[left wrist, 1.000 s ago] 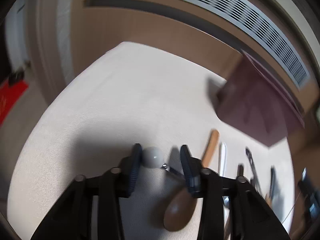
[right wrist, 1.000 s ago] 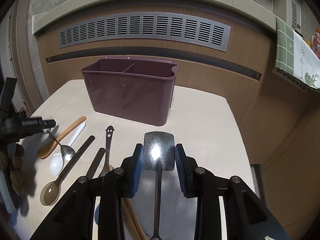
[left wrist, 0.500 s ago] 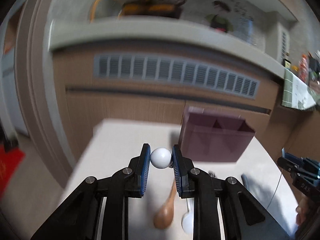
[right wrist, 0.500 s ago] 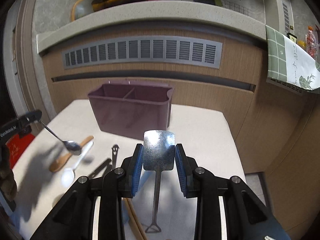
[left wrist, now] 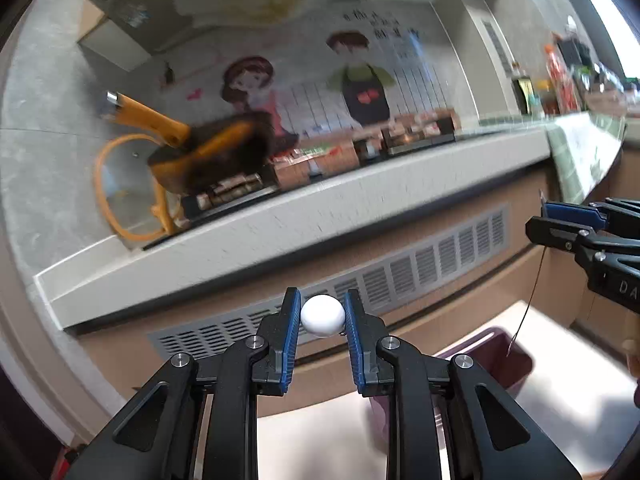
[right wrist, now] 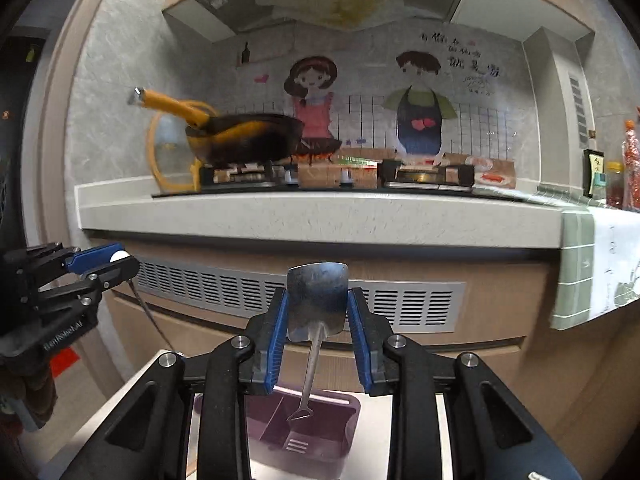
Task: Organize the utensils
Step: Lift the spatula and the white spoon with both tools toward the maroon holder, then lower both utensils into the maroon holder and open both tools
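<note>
Two grippers show, each carrying one utensil, above one maroon caddy.

From the left wrist view, the left gripper (left wrist: 322, 315) sits at 6 o'clock, its blue pads nearly together and clamped on the white ball end (left wrist: 322, 315) of a thin spoon; the rest of that spoon is hidden behind the fingers here. At about 4 o'clock the maroon utensil caddy (left wrist: 516, 360) stands on the pale table (left wrist: 568, 396), partly hidden behind the right finger. At 3 o'clock the right gripper (left wrist: 560, 224) enters from the edge, with a thin metal stem hanging down from it toward the caddy.

From the right wrist view, the left gripper (right wrist: 108, 262) appears at 9 o'clock, the white ball pinched between its blue pads and the thin spoon shaft (right wrist: 148, 316) slanting down toward 6 o'clock; its bowl is out of sight behind the near finger. At centre, the right gripper (right wrist: 317, 312) stands moderately apart, its pads closed against both side edges of the flat metal blade of a small spatula (right wrist: 317, 300). The spatula hangs blade up, its slim handle pointing down, the forked tip just above the caddy (right wrist: 320, 436). The caddy lies at 6 o'clock and shows two compartments split by one divider; the tip hangs over the right-hand one, whose floor has slots.
</note>
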The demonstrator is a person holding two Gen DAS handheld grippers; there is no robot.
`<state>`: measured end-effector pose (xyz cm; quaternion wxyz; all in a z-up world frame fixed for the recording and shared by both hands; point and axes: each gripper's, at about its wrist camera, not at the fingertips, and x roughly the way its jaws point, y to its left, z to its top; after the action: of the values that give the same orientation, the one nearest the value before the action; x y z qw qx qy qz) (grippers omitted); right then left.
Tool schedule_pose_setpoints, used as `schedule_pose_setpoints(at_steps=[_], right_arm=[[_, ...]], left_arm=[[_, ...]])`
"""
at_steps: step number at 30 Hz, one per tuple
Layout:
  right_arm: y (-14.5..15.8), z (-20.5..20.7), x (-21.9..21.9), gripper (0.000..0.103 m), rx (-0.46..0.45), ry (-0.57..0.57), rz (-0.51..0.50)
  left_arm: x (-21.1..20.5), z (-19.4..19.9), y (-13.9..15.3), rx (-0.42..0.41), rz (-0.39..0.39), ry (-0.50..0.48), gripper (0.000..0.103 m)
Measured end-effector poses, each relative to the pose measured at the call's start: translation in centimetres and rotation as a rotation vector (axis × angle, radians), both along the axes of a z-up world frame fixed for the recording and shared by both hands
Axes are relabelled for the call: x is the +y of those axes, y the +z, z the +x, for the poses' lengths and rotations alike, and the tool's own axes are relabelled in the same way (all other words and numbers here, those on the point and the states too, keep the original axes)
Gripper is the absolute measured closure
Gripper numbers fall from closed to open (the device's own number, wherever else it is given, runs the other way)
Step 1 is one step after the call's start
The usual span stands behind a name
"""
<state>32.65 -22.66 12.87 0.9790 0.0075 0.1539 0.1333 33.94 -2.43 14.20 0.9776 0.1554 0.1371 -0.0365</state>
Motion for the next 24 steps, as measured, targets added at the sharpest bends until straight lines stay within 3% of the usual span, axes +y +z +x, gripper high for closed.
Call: schedule_pose_setpoints(at_steps=[8, 10, 13, 15, 20, 22, 24], right_arm=[[-9.0, 4.7, 0.7, 0.075, 0.256, -0.014, -0.052], [-11.0, 5.6, 0.4, 0.073, 0.354, 0.028, -0.036], [-13.4, 6.9, 0.1, 0.072, 0.523, 0.155, 0.026], [-13.5, 6.5, -0.5, 0.072, 0.526, 0.155, 0.050], [-11.1, 2.7, -2.8, 0.073, 0.367, 0.063, 0.054], [-10.7, 1.3, -3.6, 0.073, 0.357, 0.061, 0.063], [-11.2, 0.0, -3.5, 0.073, 0.378, 0.067, 0.021]], left_arm=[[-0.9, 5.5, -7.2, 0.209, -0.058, -0.051, 0.080], [-1.0, 6.2, -8.5, 0.266, -0.113, -0.089, 0.080], [-0.3, 6.8, -9.4, 0.349, -0.260, -0.173, 0.078], [0.4, 6.4, -9.0, 0.343, -0.336, -0.191, 0.075], [3.8, 1.8, -7.4, 0.250, -0.489, -0.148, 0.064], [5.1, -0.8, -8.1, 0.235, -0.536, -0.134, 0.051], [5.6, -3.2, -9.6, 0.244, -0.547, -0.106, 0.045]])
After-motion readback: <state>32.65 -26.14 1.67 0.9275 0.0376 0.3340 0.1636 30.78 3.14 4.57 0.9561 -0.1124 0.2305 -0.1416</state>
